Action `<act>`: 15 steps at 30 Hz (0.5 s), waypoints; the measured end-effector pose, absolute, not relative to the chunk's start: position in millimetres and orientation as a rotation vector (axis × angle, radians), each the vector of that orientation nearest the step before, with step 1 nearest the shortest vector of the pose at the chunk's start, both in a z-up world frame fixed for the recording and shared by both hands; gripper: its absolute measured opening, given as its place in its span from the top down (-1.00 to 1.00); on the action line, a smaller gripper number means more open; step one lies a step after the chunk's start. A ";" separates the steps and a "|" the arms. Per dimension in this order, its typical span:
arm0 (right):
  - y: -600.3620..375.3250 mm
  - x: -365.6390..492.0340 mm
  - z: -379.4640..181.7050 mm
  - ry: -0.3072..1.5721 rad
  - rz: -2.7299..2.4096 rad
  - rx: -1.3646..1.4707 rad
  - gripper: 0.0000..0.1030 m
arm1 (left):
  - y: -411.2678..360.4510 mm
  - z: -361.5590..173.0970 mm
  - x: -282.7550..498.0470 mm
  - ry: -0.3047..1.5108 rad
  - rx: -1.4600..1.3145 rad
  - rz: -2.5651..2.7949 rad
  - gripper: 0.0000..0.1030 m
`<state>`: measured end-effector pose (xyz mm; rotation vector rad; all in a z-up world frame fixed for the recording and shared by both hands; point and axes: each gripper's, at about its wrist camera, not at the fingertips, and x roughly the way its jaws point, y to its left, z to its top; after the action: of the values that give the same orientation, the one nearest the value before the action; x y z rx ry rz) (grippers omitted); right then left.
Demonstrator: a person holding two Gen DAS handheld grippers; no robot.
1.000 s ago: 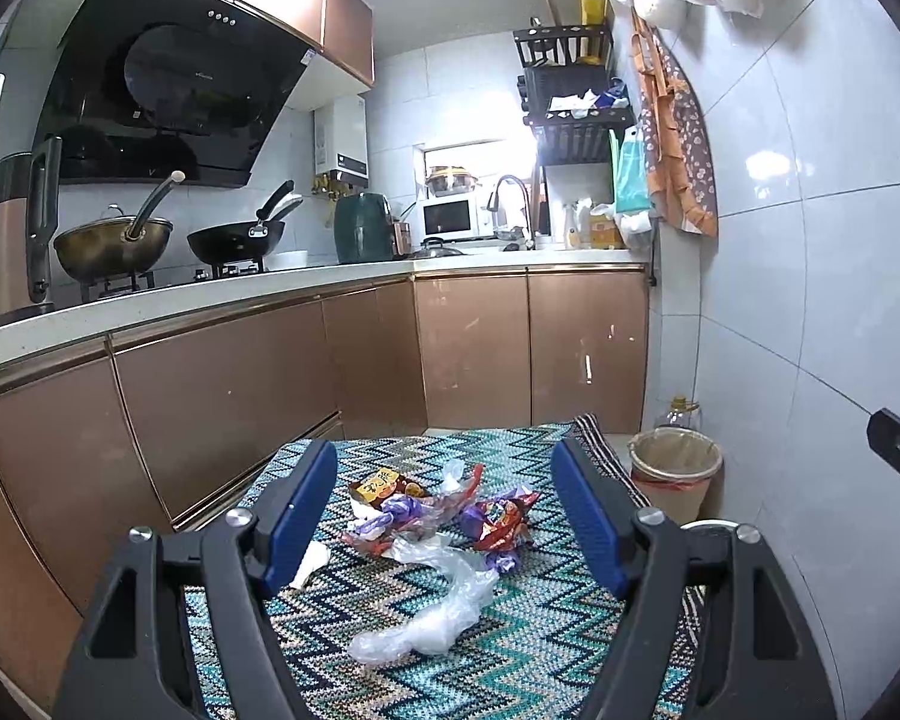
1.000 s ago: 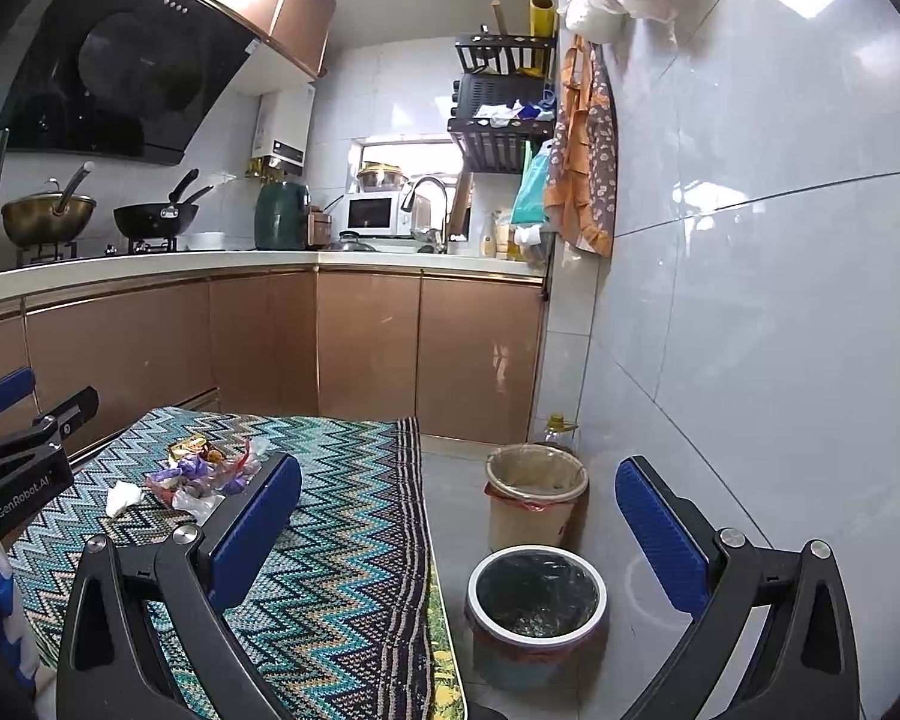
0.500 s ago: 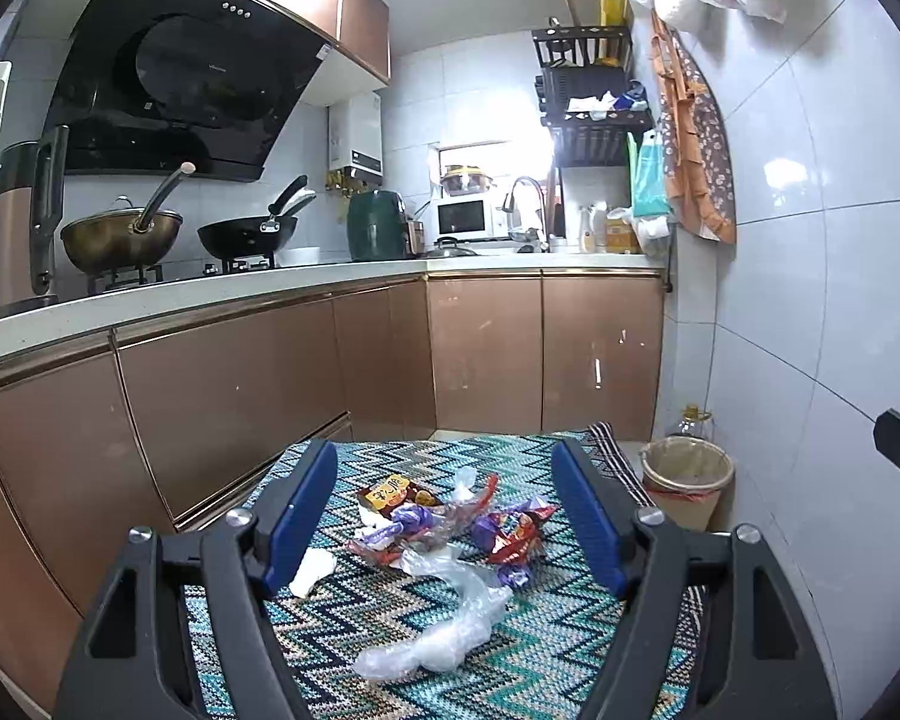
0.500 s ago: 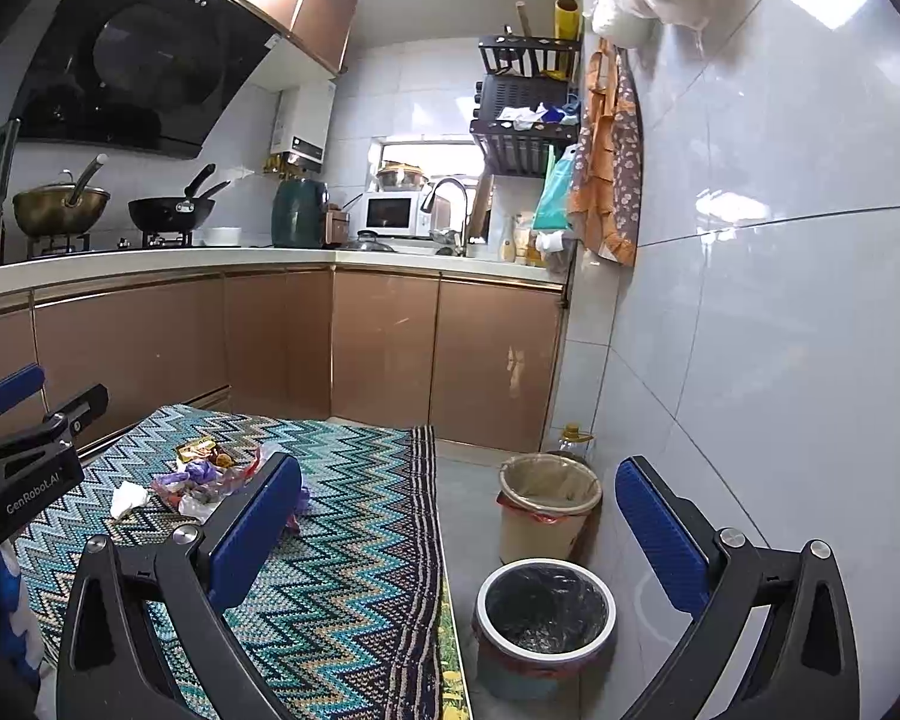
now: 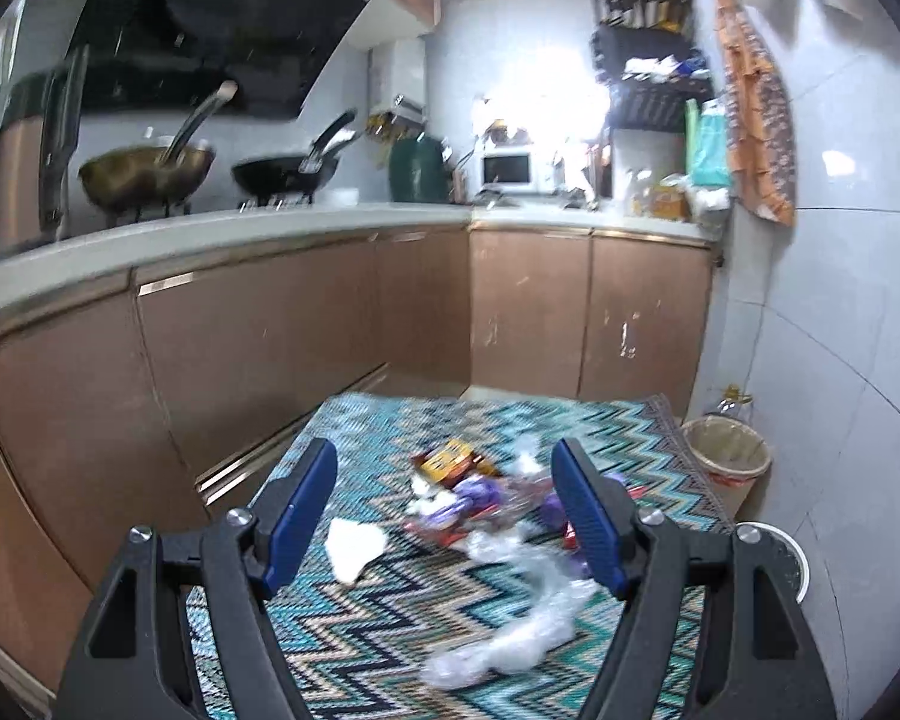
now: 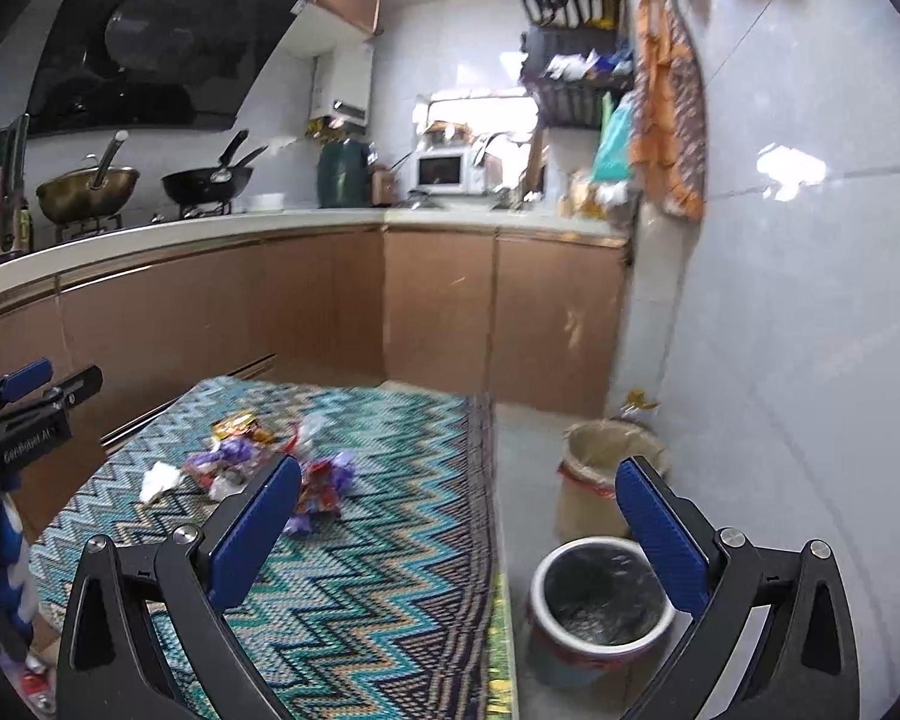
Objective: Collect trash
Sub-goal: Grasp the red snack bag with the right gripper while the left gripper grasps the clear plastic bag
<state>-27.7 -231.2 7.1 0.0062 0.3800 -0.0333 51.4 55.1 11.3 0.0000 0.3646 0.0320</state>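
Note:
A heap of trash lies on a zigzag mat (image 5: 390,618): colourful snack wrappers (image 5: 474,489), a white crumpled tissue (image 5: 354,546) and a clear plastic bag (image 5: 510,636). My left gripper (image 5: 447,510) is open and empty, above and short of the heap. My right gripper (image 6: 459,531) is open and empty, held above the mat's right edge. The wrappers (image 6: 252,456) and the tissue (image 6: 159,480) show left of it. A white-rimmed bin with a dark liner (image 6: 600,606) stands on the floor to the right, with a tan bin (image 6: 606,468) behind it.
Brown kitchen cabinets (image 5: 270,348) line the left and back under a counter with pans (image 5: 150,174). A white tiled wall (image 6: 780,330) closes the right side. The left gripper's body (image 6: 24,420) shows at the right wrist view's left edge. The tan bin (image 5: 726,462) stands by the mat's far corner.
Both grippers have moved forward and tilted down toward the mat; the trash heap and the bins look larger and nearer. Both stay open.

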 end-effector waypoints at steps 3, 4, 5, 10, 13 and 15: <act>-232.6 -4.5 -8.3 0.439 0.064 0.063 -0.94 | 70.2 -1.4 61.8 0.419 -0.013 -0.010 -0.41; -231.4 3.0 -13.9 0.456 0.093 0.075 -0.90 | 73.4 -6.5 64.4 0.436 -0.018 -0.049 -0.41; -230.4 14.3 -21.4 0.486 0.141 0.095 -0.84 | 73.2 -12.5 66.6 0.457 -0.019 -0.097 -0.41; -218.2 70.7 -59.3 0.629 0.319 0.195 -0.52 | 53.0 -46.9 80.6 0.560 0.044 -0.272 -0.39; -205.0 100.6 -79.6 0.700 0.413 0.237 -0.37 | 40.0 -70.0 91.6 0.625 0.082 -0.320 -0.39; -199.7 117.5 -87.5 0.728 0.443 0.246 -0.30 | 33.6 -84.1 98.2 0.664 0.097 -0.351 -0.39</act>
<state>117.5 -199.7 -87.5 0.2456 0.7283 0.4429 98.2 33.6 -84.1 0.0975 0.6640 -0.3512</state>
